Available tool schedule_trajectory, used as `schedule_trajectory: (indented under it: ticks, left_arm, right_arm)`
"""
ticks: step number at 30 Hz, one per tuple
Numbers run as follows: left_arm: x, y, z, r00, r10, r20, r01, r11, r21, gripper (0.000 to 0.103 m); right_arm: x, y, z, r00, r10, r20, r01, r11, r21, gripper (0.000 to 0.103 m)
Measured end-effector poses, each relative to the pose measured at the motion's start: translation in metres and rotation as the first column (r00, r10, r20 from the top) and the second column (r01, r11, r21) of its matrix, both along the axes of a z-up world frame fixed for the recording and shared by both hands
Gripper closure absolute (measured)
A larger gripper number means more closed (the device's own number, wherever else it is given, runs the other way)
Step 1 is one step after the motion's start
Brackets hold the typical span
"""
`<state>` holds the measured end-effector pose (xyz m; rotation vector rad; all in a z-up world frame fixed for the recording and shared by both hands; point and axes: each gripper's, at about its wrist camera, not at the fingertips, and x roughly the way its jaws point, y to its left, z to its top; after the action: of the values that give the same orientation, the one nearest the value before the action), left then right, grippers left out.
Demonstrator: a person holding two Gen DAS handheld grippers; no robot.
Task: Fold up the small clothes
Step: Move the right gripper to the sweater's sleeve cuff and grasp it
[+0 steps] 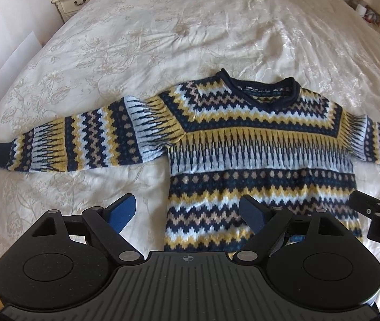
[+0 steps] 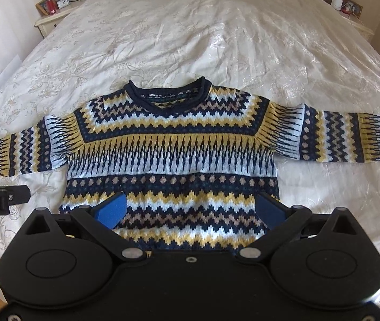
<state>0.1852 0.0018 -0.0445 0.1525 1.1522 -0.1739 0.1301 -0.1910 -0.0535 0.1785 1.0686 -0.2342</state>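
Nearest the left wrist camera, the left hand-held gripper stands with its jaws spread wide and nothing between the pads. Its blue left pad hangs over bare bedspread, just beside the garment's edge; the blue right pad hangs over the knit near the hem. Whether either pad touches the fabric cannot be told. Beyond them, the navy, yellow, white and tan zigzag-patterned knitted sweater lies flat and face up on the cream floral-embroidered bed, both sleeves stretched out sideways and the navy rolled collar pointing away from the camera. A black part of the other tool enters at the right edge.

From the right wrist camera, the right hand-held gripper is likewise wide open and holds nothing. Both blue pads hang over the lower body of the sweater, near its hem; contact cannot be confirmed. Cream bedside cabinets stand at the far corners of the bed.
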Motion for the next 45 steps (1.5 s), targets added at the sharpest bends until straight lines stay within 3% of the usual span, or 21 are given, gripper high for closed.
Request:
schedule_trajectory:
  ticks: [5,11,14,21,27,36,41,45]
  left_arm:
    - [0.007,-0.006,-0.007,1.000,-0.001,0.008,0.001,0.999,-0.038,0.028]
    - [-0.005,-0.027,-0.012,0.999,0.020,0.049,-0.021,0.999,0.028,0.029]
    - [-0.015,-0.036,-0.011,0.996,0.064,0.069,-0.066,0.997,0.027,0.029]
    - [-0.036,-0.055,-0.018,0.991,0.126,0.033,-0.119,0.979,-0.166,0.029]
    - [-0.051,-0.084,-0.022,0.980,0.196,0.042,-0.191,0.977,-0.095,0.029]
    - [-0.059,-0.105,-0.027,0.973,0.229,0.007,-0.228,0.972,-0.061,0.029]
    - [-0.055,-0.114,-0.027,0.975,0.224,0.002,-0.224,0.974,-0.044,0.029]
    - [-0.052,-0.118,-0.025,0.975,0.221,0.006,-0.221,0.975,-0.037,0.029]
  right_arm:
    - [-0.004,-0.022,-0.009,0.999,0.022,0.030,-0.021,0.999,-0.037,0.002]
    - [-0.019,-0.091,-0.022,0.997,-0.072,0.040,0.068,0.994,0.090,0.002]
    - [-0.023,-0.127,-0.027,0.996,-0.089,0.032,0.086,0.993,0.080,0.003]
    - [-0.030,-0.215,-0.031,0.996,-0.086,0.038,0.085,0.996,0.017,0.003]
    - [-0.037,-0.300,-0.030,0.989,-0.130,0.068,0.130,0.991,0.015,0.004]
    - [-0.051,-0.415,-0.024,0.965,-0.249,0.082,0.254,0.965,-0.070,0.004]
    - [-0.061,-0.472,-0.031,0.934,-0.350,0.077,0.352,0.935,-0.028,0.004]
    - [-0.062,-0.498,-0.050,0.927,-0.374,0.037,0.374,0.928,0.006,0.004]
